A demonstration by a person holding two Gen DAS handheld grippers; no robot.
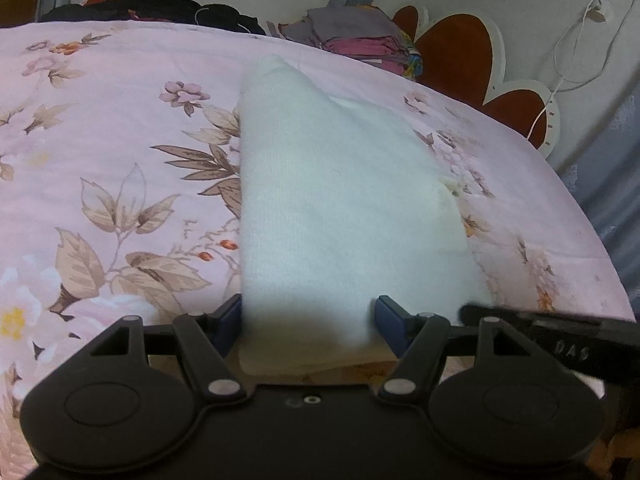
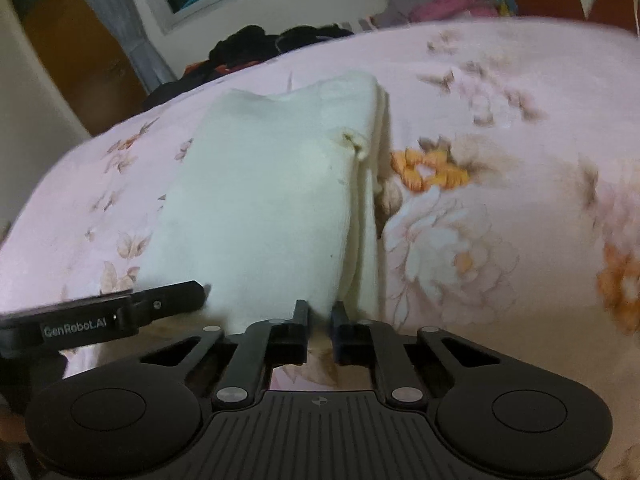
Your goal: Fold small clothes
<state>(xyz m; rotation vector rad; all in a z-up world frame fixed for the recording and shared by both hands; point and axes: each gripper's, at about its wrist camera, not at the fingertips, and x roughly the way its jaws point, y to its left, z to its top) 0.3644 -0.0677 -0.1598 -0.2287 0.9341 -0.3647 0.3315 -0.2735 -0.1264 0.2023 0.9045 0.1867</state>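
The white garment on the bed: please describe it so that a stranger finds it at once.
Start from the bed with the pink flowered sheet. The white garment lies folded in its middle, right before both grippers, the left gripper open around its near edge. Unlike the dark clothes pile and grey-pink stack behind, it is plain white knit.

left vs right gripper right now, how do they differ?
The left gripper has its fingers spread wide around the near edge of the white knitted garment; the right gripper is nearly closed, pinching that edge near the cloth's right side. Both sit low over the pink floral bedsheet.
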